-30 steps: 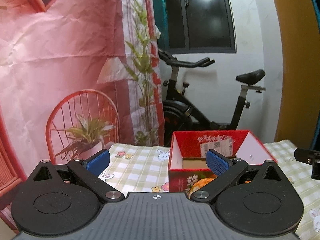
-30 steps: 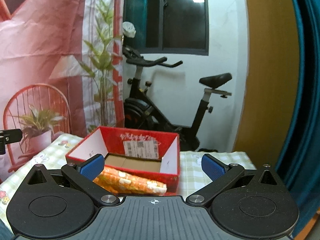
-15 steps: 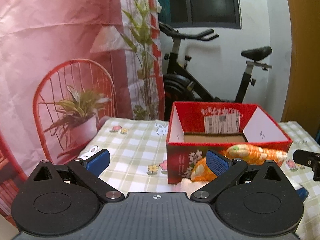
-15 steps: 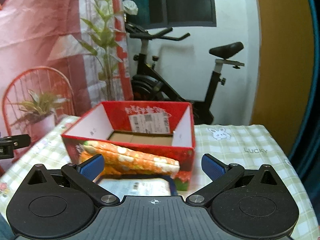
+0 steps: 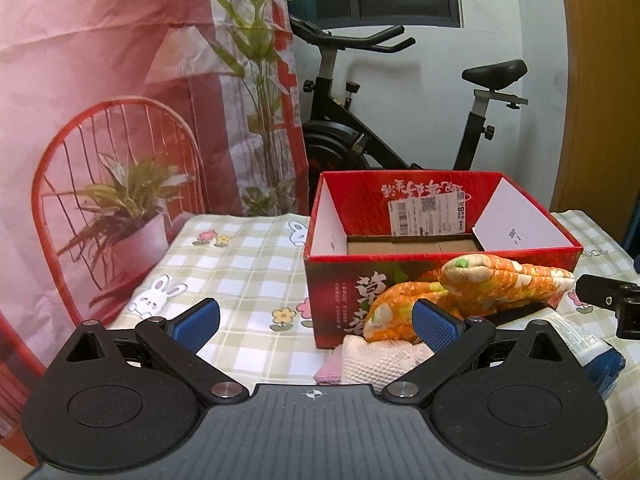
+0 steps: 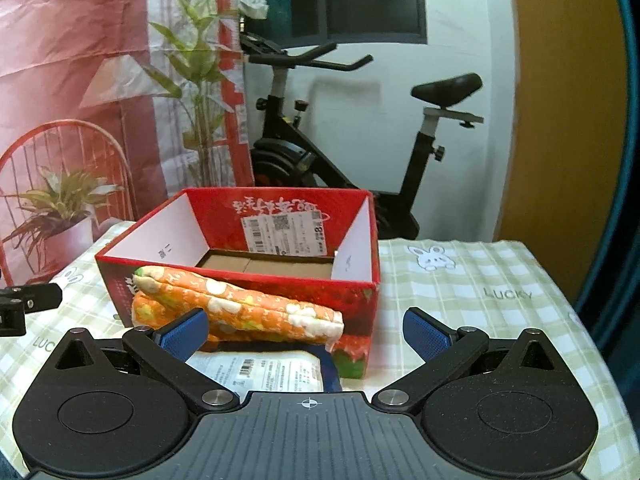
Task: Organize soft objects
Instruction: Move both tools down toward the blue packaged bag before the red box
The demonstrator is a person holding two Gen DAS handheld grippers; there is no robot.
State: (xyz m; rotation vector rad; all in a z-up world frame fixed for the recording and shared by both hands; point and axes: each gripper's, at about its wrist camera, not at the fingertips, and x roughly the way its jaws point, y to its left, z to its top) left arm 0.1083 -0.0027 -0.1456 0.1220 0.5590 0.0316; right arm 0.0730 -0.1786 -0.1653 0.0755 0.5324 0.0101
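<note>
Checked cloth with rabbits and flowers covers my table (image 5: 248, 264), and behind it stand an exercise bike (image 5: 384, 120) and a pink backdrop printed with a red chair. From the left wrist view, my left gripper (image 5: 316, 320) hovers low over the cloth with its jaws wide apart and nothing between them. Just ahead sits the red box (image 5: 340, 300), open-topped and seemingly holding nothing but its cardboard floor. Against its near wall lies the orange oven mitt (image 5: 480, 280), quilted and puffy, resting on a blue packet (image 5: 600, 356), with a cream knitted cloth (image 5: 380, 360) and a pink cloth (image 5: 328, 372) beside it. I judge the mitt light and floppy: it will sag from any pinch, so I would take it near the middle of its thick body rather than by the cuff. From the right wrist view, my right gripper (image 6: 306, 332) also has its jaws spread and bare, pointing at the box (image 6: 280, 292). The mitt (image 6: 240, 308) lies across the label-covered packet (image 6: 272, 372), touching the box front. That packet looks slick and may slide under the pads, so I would grip its edge squarely.
</note>
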